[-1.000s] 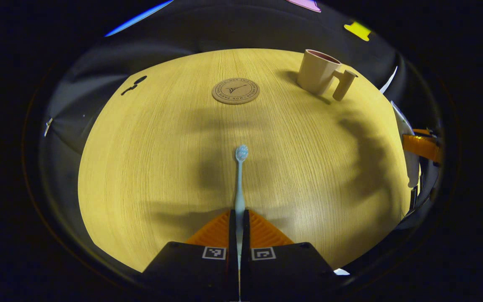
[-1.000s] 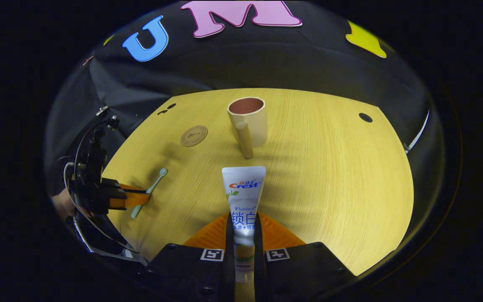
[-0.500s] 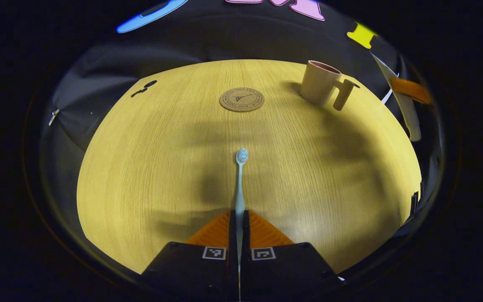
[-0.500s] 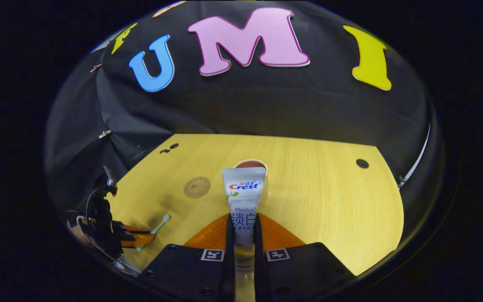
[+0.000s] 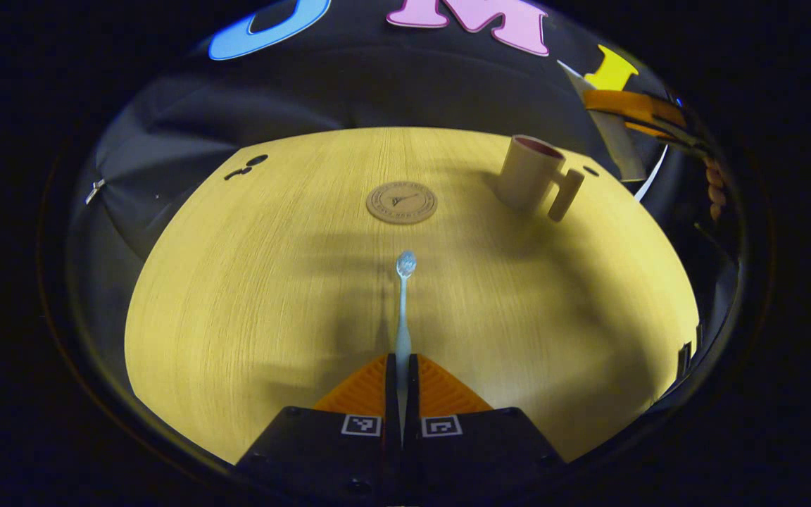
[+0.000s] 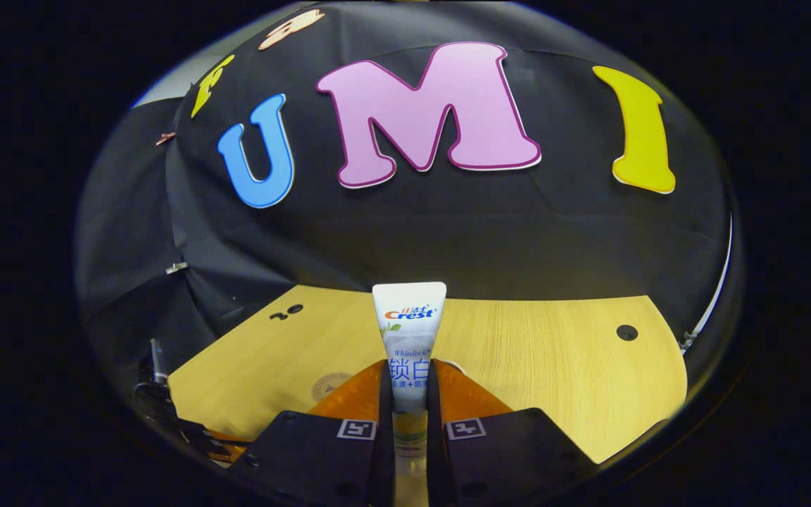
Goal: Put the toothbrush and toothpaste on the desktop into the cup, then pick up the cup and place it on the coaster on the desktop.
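Two fingers of the left gripper (image 5: 402, 366) are closed tight on the slim handle of a pale blue toothbrush (image 5: 403, 310), as we see in the left gripper view; its small oval bristle head points away over the wood-grain desktop (image 5: 250, 282). Beyond the brush head lies a round cork-like coaster (image 5: 402, 203) with a printed ring, flat on the wood. To the right of it stands a beige cup (image 5: 526, 172) with a dark pink inside and a thick peg-shaped handle. Above the cup, at the far right, we see the other gripper with the flat white toothpaste tube hanging in the air.

Turning to the right gripper view, we see the right gripper (image 6: 410, 384) pinched shut on the lower part of the toothpaste tube (image 6: 409, 331), a glossy flat tube with a wide crimped end uppermost. The coaster (image 6: 331, 386) peeks out at lower left on the desktop (image 6: 553, 359).
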Available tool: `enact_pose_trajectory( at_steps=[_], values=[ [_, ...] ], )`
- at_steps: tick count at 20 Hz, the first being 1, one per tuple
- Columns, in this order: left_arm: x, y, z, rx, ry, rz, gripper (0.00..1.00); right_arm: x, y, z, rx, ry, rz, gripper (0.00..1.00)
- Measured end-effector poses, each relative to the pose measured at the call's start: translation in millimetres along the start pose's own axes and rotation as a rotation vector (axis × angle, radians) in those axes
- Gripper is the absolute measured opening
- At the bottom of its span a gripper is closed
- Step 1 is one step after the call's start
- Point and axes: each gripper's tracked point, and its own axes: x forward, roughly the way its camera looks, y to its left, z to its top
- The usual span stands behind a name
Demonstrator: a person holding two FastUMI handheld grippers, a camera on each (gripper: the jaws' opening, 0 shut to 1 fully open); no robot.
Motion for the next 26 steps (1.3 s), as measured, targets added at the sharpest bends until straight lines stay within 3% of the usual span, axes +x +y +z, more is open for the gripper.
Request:
enact_pose_trajectory(
  at_steps=[6, 7, 8, 14, 20, 21, 24, 26],
  values=[
    [-24, -35, 51, -0.057, -0.156, -0.111, 0.07, 38, -15, 29, 0.011, -0.163, -0.049, 0.21],
    [-29, -41, 61, -0.059, -0.185, -0.126, 0.11, 46, -15, 29, 0.005, -0.177, -0.056, 0.21],
    [-33, -44, 69, -0.053, -0.212, -0.136, 0.06, 52, -18, 28, -0.009, -0.185, -0.073, 0.21],
    [-73, -77, 114, -0.084, -0.337, -0.229, 0.06, 81, -14, 25, -0.062, -0.276, -0.087, 0.21],
    [-100, -96, 144, -0.073, -0.419, -0.295, 0.06, 96, -19, -12, -0.047, -0.259, -0.112, 0.21],
    [-104, -99, 145, -0.078, -0.429, -0.306, 0.06, 97, -23, -20, -0.037, -0.247, -0.118, 0.15],
    [-108, -106, 151, -0.062, -0.445, -0.324, 0.06, 98, -25, -47, -0.036, -0.196, -0.111, 0.24],
    [-109, -112, 152, -0.052, -0.447, -0.334, 0.06, 94, -25, -59, -0.054, -0.165, -0.113, 0.39]
  ],
)
